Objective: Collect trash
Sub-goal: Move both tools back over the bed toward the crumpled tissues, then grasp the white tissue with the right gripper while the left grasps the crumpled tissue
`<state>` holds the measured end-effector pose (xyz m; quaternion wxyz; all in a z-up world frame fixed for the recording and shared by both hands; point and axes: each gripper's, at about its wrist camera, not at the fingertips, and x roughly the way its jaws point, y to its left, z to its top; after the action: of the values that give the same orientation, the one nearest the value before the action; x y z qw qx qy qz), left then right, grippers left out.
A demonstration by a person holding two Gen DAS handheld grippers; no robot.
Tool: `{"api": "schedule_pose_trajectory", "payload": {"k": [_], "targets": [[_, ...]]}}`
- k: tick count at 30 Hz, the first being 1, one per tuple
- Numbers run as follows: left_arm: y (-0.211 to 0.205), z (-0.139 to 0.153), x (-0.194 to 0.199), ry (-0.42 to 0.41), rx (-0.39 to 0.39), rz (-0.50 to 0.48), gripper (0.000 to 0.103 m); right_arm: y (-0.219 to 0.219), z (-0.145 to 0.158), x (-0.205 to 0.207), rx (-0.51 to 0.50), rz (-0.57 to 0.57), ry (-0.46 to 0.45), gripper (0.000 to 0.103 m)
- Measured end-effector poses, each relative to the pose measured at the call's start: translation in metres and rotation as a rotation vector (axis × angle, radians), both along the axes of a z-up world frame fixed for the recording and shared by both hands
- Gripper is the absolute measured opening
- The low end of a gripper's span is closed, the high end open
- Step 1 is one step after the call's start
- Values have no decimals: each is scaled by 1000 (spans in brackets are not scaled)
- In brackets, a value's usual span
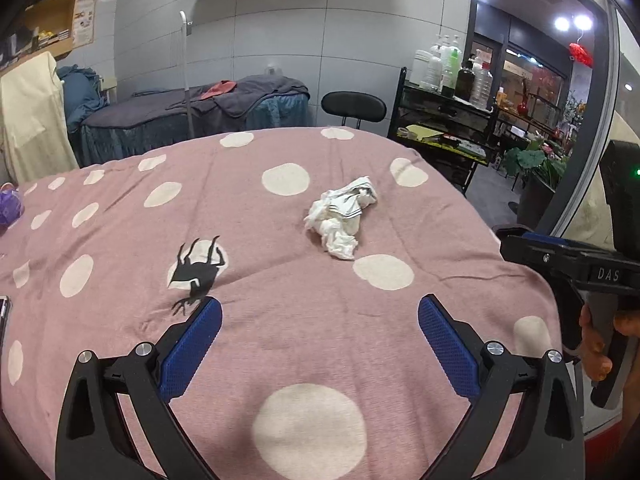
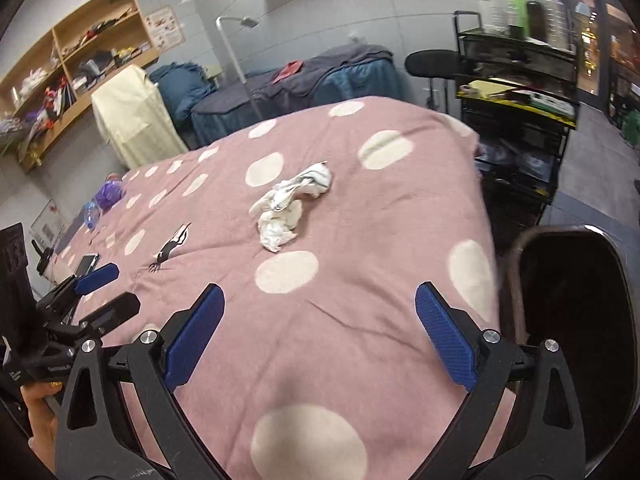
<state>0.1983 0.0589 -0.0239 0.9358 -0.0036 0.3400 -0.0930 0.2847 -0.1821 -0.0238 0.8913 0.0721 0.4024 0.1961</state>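
A crumpled white tissue wad (image 1: 342,216) lies on the pink polka-dot blanket (image 1: 280,340), also seen in the right wrist view (image 2: 290,204). My left gripper (image 1: 320,312) is open and empty, hovering above the blanket short of the wad. My right gripper (image 2: 320,300) is open and empty, also short of the wad. The right gripper's body shows at the right edge of the left wrist view (image 1: 580,268). The left gripper shows at the lower left of the right wrist view (image 2: 100,288).
A dark bin (image 2: 568,300) stands beside the bed's right edge. A purple object (image 2: 110,194) and a phone (image 2: 86,264) lie on the blanket's left side. A black cart (image 2: 516,92) with bottles, a stool (image 1: 354,106) and another bed (image 1: 192,112) stand beyond.
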Motion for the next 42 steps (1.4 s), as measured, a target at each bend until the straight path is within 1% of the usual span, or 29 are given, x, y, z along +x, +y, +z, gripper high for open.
{"api": "schedule_pose_trajectory", "payload": {"k": [2,4,10,15,18,20,21,22,23,25,28,32,36,40,42], "targets": [[9,-3,5,19,-4,6,97,13,-4,17,8,22,42,95],[15,-6,11,36,-24,5,97,23,-7,36,15,32,68,95],[15,-9,28,74,-44,-23,97,54,-13,102,-40,34,97,94],[4,-12,38,93,-20,-67,97,76,-29,162,-50,13,171,81],[0,-15,49,119,-20,-87,97,80,-47,191,-13,-32,250,78],[-2,-16,56,134,-23,-95,97,78,-57,205,53,-66,310,71],[-3,-17,60,142,-26,-100,97,77,-61,210,75,-77,325,68],[-3,-19,64,150,-30,-106,97,78,-62,213,75,-79,331,58],[-4,-20,69,161,-34,-110,97,79,-63,214,74,-73,331,43],[-6,-23,78,182,-41,-120,97,76,-63,216,109,-75,323,40],[-12,-28,94,209,-41,-131,97,66,-52,209,162,-83,290,39],[-24,-34,116,250,-27,-146,94,45,-30,193,198,-94,224,39],[-40,-42,142,302,-4,-166,84,23,-7,166,163,-99,143,39],[-54,-54,170,358,22,-167,78,6,11,132,113,-94,71,39],[-57,-60,181,379,34,-161,70,-3,15,115,107,-97,50,39]]}}
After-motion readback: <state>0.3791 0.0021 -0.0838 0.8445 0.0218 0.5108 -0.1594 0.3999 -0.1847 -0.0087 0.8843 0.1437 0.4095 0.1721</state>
